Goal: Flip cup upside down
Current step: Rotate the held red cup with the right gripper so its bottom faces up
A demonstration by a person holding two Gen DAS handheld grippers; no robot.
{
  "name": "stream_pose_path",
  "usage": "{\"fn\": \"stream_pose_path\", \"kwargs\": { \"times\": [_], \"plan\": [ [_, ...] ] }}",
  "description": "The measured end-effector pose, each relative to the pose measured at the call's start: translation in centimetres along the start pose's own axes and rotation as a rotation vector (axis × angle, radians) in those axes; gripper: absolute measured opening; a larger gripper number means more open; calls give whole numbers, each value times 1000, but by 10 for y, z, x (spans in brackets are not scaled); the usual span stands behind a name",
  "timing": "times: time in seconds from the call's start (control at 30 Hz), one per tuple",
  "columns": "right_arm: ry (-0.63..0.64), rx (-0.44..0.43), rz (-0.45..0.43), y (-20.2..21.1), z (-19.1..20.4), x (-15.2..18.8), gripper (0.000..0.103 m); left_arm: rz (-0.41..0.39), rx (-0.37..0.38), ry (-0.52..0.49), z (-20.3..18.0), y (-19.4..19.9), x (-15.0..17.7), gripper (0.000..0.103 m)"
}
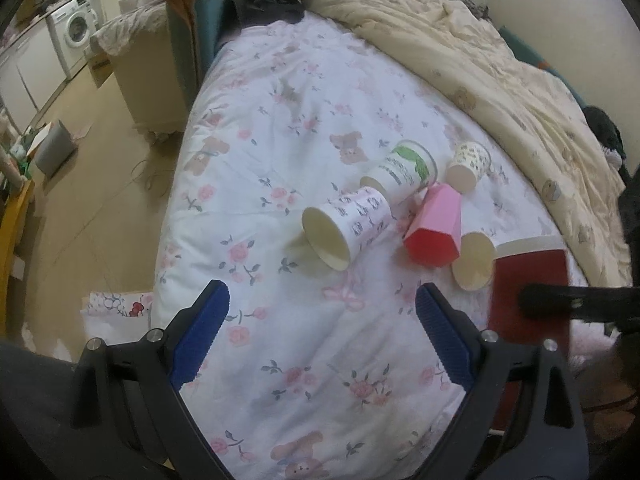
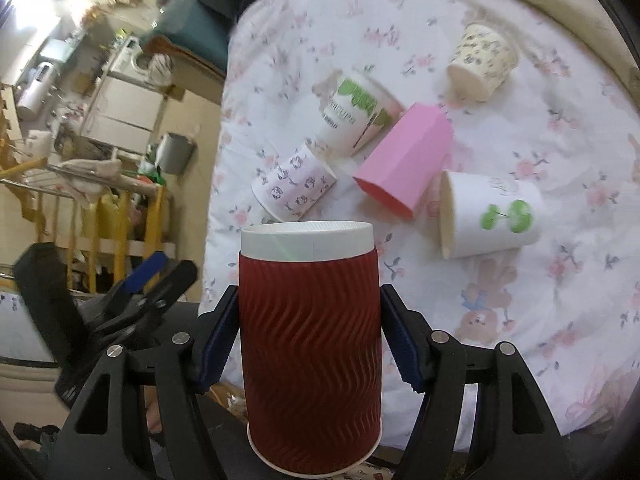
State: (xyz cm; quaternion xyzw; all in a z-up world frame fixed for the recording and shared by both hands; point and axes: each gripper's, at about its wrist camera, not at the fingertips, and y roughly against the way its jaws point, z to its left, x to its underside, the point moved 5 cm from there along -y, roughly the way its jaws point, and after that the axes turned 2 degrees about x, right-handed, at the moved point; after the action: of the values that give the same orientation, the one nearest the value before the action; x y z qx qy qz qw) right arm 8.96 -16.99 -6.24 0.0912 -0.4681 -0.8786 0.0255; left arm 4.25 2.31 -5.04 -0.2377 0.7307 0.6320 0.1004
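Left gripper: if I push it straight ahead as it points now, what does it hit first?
Probably the bedspread. The open left gripper aims at bare quilt short of the animal-print paper cup; depth is unclear.

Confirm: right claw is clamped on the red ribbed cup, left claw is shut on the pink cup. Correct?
Half right. The right claw is clamped on the red ribbed cup, as the right wrist view shows. The left claw is not shut on anything: in the left wrist view its fingers stand wide apart over the floral quilt, and the pink cup lies on its side beyond them, untouched.
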Motion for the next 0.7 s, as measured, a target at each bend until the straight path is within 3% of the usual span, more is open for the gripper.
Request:
{"fn": "stream_pose_path", "kwargs": {
  "times": [0.27,0.5,0.7],
  "plan": [
    [54,-12,-131,17,-10,17,70,-14,-20,-43,-9,-3,0,93],
    [43,-47,-194,19,-21,15,70,-18,40,-69,-20,-3,3,93],
    [56,-37,-247,24,-18,10,70,-8,241,-202,-58,13,17,93]
  ]
}}
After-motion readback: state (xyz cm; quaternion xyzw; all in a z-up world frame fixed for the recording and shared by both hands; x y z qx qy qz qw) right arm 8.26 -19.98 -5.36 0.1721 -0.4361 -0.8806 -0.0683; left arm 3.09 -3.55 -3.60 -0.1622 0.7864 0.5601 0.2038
